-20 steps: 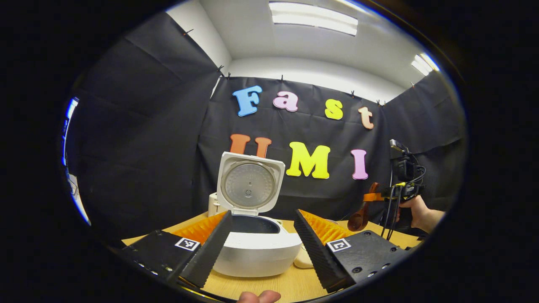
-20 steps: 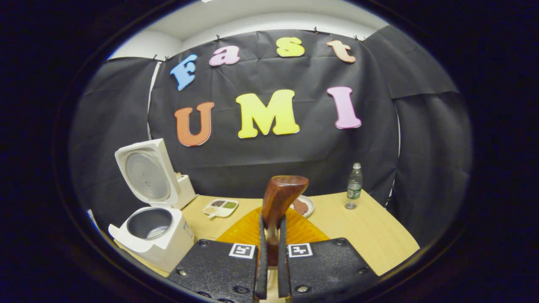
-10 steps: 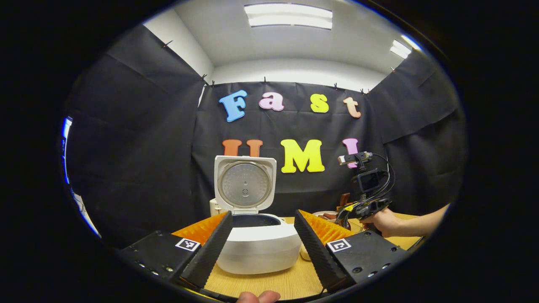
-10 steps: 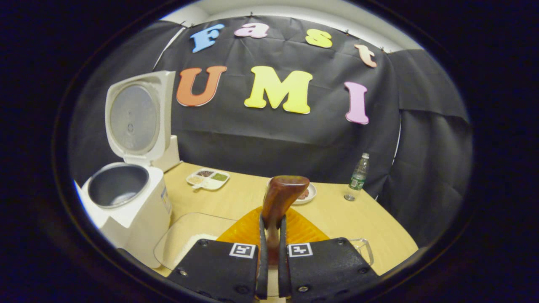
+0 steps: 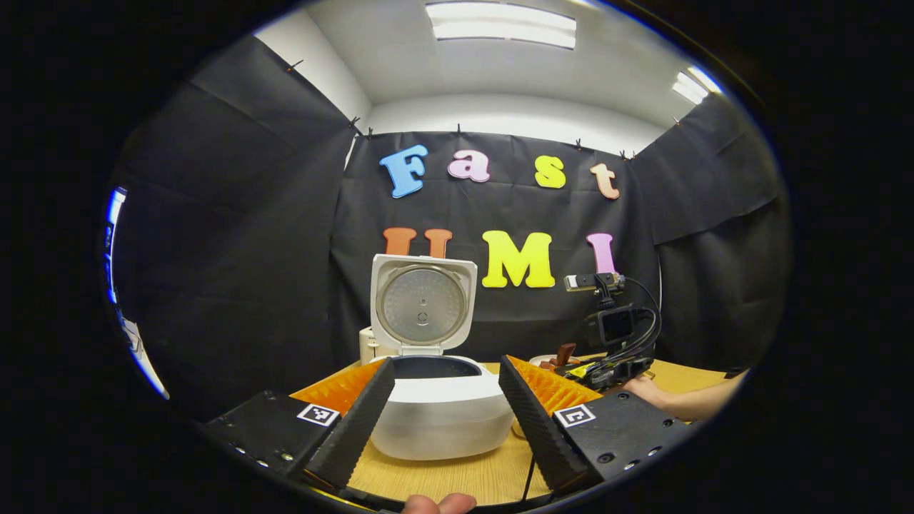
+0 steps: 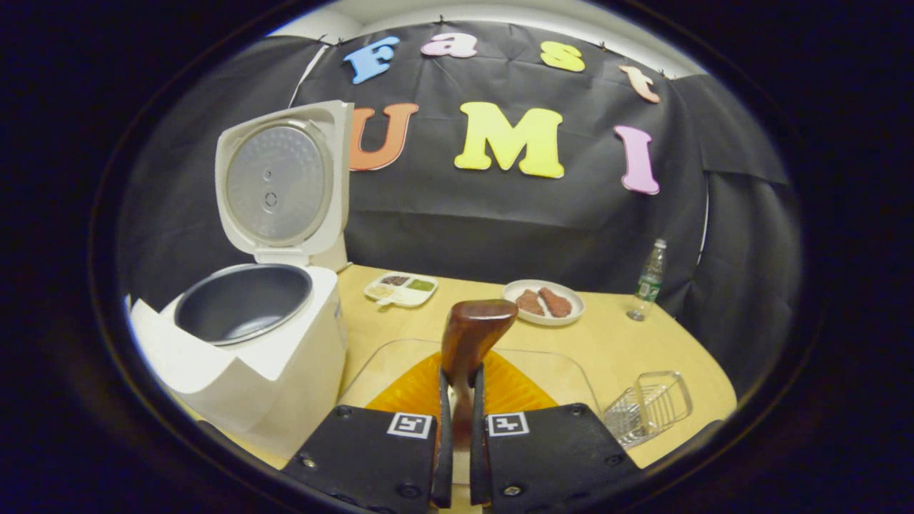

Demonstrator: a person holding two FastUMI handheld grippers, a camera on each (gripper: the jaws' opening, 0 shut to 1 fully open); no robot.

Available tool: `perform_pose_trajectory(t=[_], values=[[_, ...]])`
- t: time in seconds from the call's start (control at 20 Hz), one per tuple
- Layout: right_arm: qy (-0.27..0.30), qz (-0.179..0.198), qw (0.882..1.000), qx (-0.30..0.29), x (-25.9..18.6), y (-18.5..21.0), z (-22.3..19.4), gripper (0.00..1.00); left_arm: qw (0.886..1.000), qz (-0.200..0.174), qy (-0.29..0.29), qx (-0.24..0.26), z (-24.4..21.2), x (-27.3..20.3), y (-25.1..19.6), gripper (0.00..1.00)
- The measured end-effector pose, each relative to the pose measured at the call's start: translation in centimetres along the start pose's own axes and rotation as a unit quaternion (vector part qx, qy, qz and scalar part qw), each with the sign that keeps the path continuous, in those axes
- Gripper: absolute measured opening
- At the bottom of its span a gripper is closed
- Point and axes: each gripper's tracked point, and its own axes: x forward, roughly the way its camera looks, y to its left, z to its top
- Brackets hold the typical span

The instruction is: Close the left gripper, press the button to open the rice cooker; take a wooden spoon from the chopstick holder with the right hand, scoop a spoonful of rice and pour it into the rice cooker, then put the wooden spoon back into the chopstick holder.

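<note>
The white rice cooker (image 5: 443, 421) stands on the wooden table with its lid (image 5: 423, 305) up and its grey pot (image 6: 243, 301) showing. My left gripper (image 5: 446, 363) hangs open in front of it, holding nothing. My right gripper (image 6: 459, 371) is shut on the handle of the brown wooden spoon (image 6: 475, 330), whose bowl points forward over a clear tray (image 6: 564, 365) just right of the cooker. In the left gripper view, the right gripper (image 5: 607, 360) and the spoon (image 5: 564, 354) sit low by the table, with a hand behind them. A wire holder (image 6: 646, 407) lies at the right.
Behind the tray are a white divided dish (image 6: 400, 289) and a plate (image 6: 568, 314) holding brown pieces. A plastic bottle (image 6: 650, 278) stands at the far right near the black wall. A fingertip (image 5: 439, 503) shows at the bottom edge of the left gripper view.
The right gripper has come down with the spoon and moved in beside the cooker, over the clear tray. The left gripper stays open and has hardly moved.
</note>
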Motion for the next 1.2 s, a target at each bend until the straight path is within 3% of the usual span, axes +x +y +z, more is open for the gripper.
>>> perform_pose_trajectory(t=[0.15,0.3,0.5,0.65,0.95,1.1,1.2], values=[[0.014,0.025,0.997,0.075,0.0,0.4,0.0,0.15,1.000,0.006,0.001,-0.002,-0.2,-0.3,0.5,0.94],[0.028,0.051,0.984,0.170,-0.1,0.0,0.2,0.15,1.000,0.008,0.002,-0.006,-0.3,-0.4,0.5,0.94],[0.034,0.068,0.966,0.248,0.0,-1.5,0.5,0.15,1.000,0.006,0.006,-0.009,-0.3,-0.3,0.3,0.94],[0.031,0.079,0.944,0.320,0.2,-3.6,0.8,0.15,1.000,0.005,0.007,-0.008,-0.6,-0.4,0.0,0.94],[-0.001,0.096,0.886,0.454,-0.9,-9.0,2.1,0.14,1.000,0.000,0.009,-0.007,-0.8,-0.1,-0.5,0.94],[-0.024,0.097,0.869,0.484,-1.9,-11.1,3.2,0.15,1.000,-0.002,0.015,-0.011,-1.3,0.1,-0.6,0.94],[-0.034,0.097,0.865,0.490,-2.3,-11.7,4.0,0.14,1.000,-0.001,0.017,-0.013,-1.5,0.4,-0.3,0.94]])
